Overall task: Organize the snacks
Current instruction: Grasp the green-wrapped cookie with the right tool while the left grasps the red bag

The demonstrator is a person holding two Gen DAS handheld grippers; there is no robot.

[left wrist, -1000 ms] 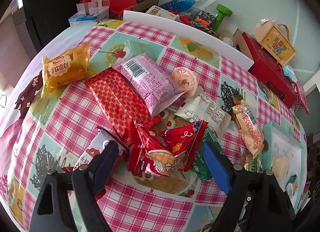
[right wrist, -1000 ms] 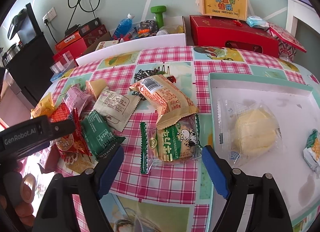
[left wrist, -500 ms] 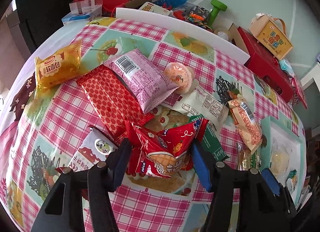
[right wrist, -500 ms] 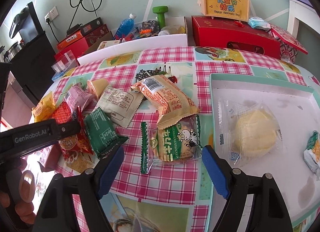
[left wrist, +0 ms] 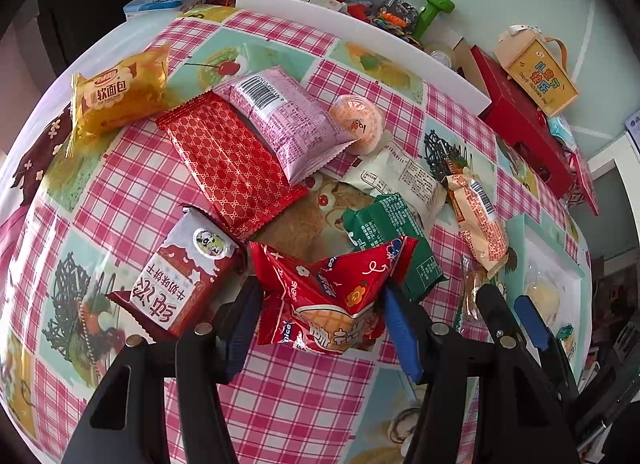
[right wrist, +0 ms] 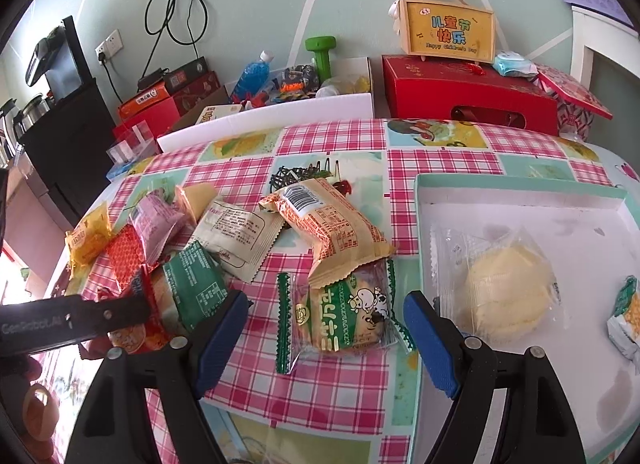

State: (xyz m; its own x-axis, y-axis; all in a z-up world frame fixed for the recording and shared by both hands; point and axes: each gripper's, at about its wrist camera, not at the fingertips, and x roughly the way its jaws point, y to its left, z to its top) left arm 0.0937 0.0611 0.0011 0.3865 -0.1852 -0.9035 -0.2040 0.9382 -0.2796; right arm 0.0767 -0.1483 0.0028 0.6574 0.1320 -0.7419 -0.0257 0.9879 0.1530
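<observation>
My left gripper (left wrist: 320,304) is shut on a crumpled red snack bag (left wrist: 332,296) and holds it just above the checked tablecloth. Snack packets lie around it: a red-and-white packet (left wrist: 180,284), a red foil packet (left wrist: 228,159), a pink packet (left wrist: 284,119), a yellow bread packet (left wrist: 116,95), a green packet (left wrist: 396,244). My right gripper (right wrist: 324,328) is open over a green-and-clear biscuit packet (right wrist: 340,312), beside the white tray (right wrist: 520,195) that holds a wrapped yellow cake (right wrist: 504,292). The left gripper also shows in the right wrist view (right wrist: 80,320).
An orange packet (right wrist: 332,227) and a white packet (right wrist: 240,236) lie behind the biscuit packet. A small wrapped snack (right wrist: 624,320) sits at the tray's right edge. Red boxes (right wrist: 468,95), a cardboard box of items (right wrist: 304,83) and a black cabinet (right wrist: 68,135) stand beyond the table.
My left gripper has closed on the red snack bag and lifted it slightly toward the camera. The right gripper has stayed open in place.
</observation>
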